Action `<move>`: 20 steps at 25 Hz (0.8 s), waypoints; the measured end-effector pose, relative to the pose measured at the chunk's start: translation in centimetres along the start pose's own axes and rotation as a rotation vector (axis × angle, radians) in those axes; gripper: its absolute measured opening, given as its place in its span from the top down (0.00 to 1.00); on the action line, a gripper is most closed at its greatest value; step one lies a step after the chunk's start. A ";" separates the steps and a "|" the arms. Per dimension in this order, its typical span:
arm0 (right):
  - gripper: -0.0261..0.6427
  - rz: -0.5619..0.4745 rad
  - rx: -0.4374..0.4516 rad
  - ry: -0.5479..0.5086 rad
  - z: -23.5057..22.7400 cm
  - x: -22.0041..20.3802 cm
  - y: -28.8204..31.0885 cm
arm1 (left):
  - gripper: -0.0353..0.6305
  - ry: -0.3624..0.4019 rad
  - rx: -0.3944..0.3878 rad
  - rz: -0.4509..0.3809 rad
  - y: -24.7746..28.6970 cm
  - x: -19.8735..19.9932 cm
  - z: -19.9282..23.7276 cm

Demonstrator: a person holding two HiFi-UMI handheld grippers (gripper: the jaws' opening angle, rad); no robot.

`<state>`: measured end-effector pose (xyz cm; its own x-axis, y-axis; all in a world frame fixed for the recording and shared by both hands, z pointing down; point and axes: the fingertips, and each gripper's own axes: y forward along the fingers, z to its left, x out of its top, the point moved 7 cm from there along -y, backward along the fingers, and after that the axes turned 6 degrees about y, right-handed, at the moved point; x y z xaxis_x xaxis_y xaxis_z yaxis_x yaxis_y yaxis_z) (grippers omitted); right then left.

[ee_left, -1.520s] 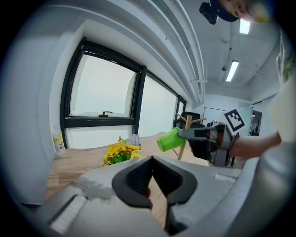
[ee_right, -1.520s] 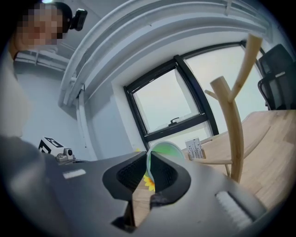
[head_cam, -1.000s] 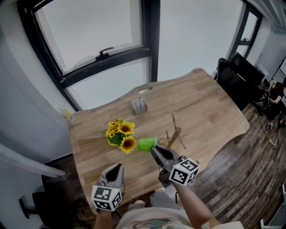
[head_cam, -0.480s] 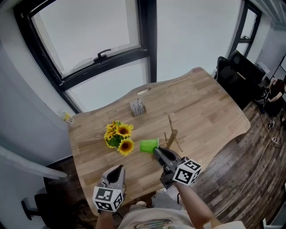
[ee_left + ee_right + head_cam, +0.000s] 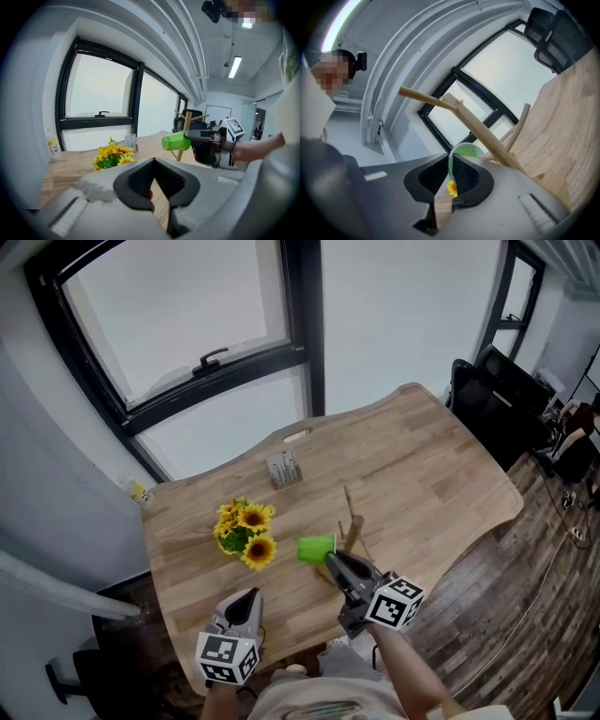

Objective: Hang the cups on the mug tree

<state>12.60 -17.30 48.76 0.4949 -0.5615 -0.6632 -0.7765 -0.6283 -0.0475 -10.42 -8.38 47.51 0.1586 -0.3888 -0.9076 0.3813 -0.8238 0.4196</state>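
One green cup (image 5: 316, 548) clamped by level right tool (image 5: 330, 557), left tool (image 5: 246, 596) tilted down

A person's right tongs (image 5: 339, 563) grip a green cup (image 5: 316, 548) at its near end, holding it sideways just beside the bare wooden mug tree (image 5: 353, 526) on a pale wooden desk (image 5: 422, 456). A bunch of sunflowers (image 5: 244, 532) stands to the cup's left, and a small card stand (image 5: 283, 468) sits farther back, toward the black-framed window (image 5: 187, 324). The left tongs (image 5: 246, 596) hover over the desk's near edge. A black office chair (image 5: 487, 390) stands at the desk's far right corner.
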 end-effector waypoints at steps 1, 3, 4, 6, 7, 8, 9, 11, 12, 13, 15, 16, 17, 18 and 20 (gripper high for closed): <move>0.92 -0.003 -0.004 0.003 -0.1 0.1 -0.1 | 0.94 0.001 -0.002 0.000 0.1 0.1 -0.1; 0.92 -0.008 -0.008 0.008 -0.4 0.3 -0.4 | 0.94 0.003 -0.005 0.001 0.3 0.1 -0.3; 0.92 -0.009 -0.009 0.010 -0.6 0.3 -0.5 | 0.94 0.004 -0.007 0.001 0.4 0.1 -0.4; 0.92 -0.011 -0.015 0.018 -0.8 0.4 -0.8 | 0.94 0.007 -0.011 0.002 0.6 0.2 -0.6; 0.92 -0.013 -0.019 0.023 -0.8 0.4 -0.9 | 0.94 0.009 -0.013 0.002 0.7 0.3 -0.8; 0.92 -0.015 -0.022 0.027 -0.9 0.4 -1.0 | 0.94 0.012 -0.016 0.002 0.8 0.3 -0.9; 0.92 -0.016 -0.023 0.029 -1.0 0.5 -1.1 | 0.94 0.015 -0.018 0.002 0.8 0.4 -1.1; 0.92 -0.014 -0.025 0.030 -1.3 0.5 -1.3 | 0.94 0.020 -0.022 0.003 1.0 0.5 -1.3; 0.92 -0.013 -0.026 0.030 -1.4 0.5 -1.4 | 0.94 0.022 -0.023 0.004 1.1 0.5 -1.4; 0.92 -0.012 -0.027 0.030 -1.6 0.5 -1.4 | 0.94 0.024 -0.024 0.005 1.1 0.5 -1.4; 0.91 -0.011 -0.026 0.033 -1.8 0.6 -1.6 | 0.94 0.026 -0.024 0.008 1.2 0.4 -1.6; 0.91 -0.012 -0.025 0.035 -1.9 0.6 -1.7 | 0.94 0.027 -0.024 0.009 1.3 0.4 -1.6; 0.91 -0.012 -0.024 0.037 -2.0 0.6 -1.7 | 0.94 0.027 -0.023 0.010 1.3 0.4 -1.7; 0.91 -0.012 -0.022 0.037 -2.1 0.6 -1.8 | 0.94 0.028 -0.023 0.010 1.4 0.4 -1.7; 0.91 -0.010 -0.020 0.036 -2.3 0.6 -1.9 | 0.94 0.030 -0.024 0.010 1.4 0.4 -1.8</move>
<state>15.24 -17.71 50.10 0.5169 -0.5739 -0.6352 -0.7637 -0.6444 -0.0392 -8.14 -8.97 47.71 0.1897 -0.3846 -0.9034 0.4007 -0.8097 0.4288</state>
